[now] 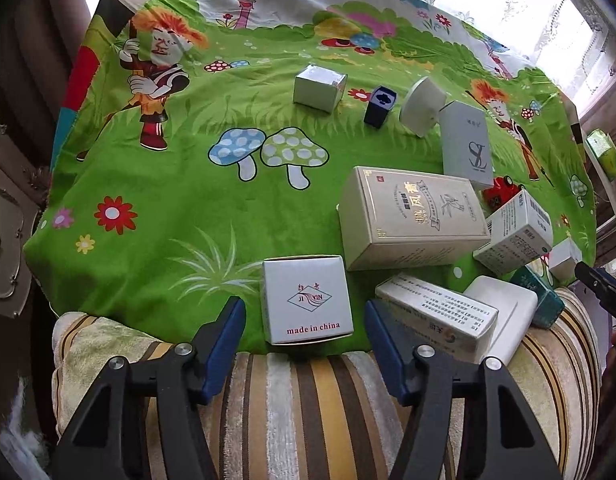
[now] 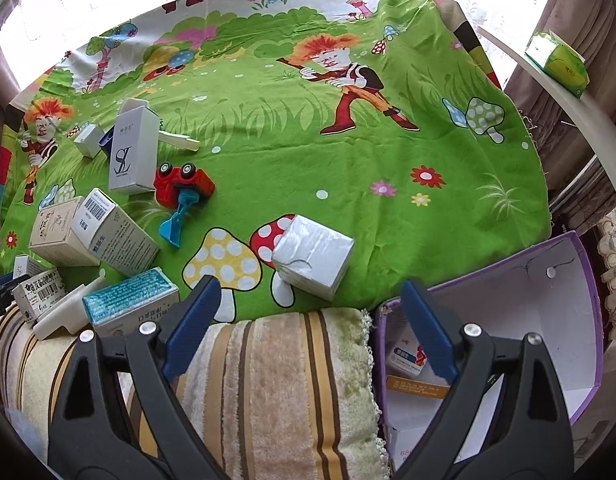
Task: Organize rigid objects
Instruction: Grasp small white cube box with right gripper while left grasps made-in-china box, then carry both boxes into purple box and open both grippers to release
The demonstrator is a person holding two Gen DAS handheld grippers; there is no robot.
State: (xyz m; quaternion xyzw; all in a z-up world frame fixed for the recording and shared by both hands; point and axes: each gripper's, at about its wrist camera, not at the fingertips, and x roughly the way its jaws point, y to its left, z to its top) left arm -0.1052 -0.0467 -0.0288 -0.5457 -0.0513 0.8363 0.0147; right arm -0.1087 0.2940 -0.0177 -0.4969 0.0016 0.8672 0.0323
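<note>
A small white box printed "made in china" (image 1: 306, 300) lies at the near edge of the green cartoon cloth (image 1: 180, 200). My left gripper (image 1: 305, 314) is open around it, with a gap of cloth showing on each side between box and pads. Right of it sit a long white printed box (image 1: 435, 312) and a large cream box with gold lettering (image 1: 411, 216). My right gripper (image 2: 309, 292) is open and empty, just short of a white plastic-wrapped box (image 2: 311, 262) on the cloth.
A purple open box (image 2: 547, 280) holding a few packets stands right of my right gripper. Several cartons, a teal box (image 2: 132, 300), a red toy truck (image 2: 184, 184) and a blue scoop (image 2: 176, 224) crowd the left. A striped towel (image 2: 276, 380) lies under both grippers.
</note>
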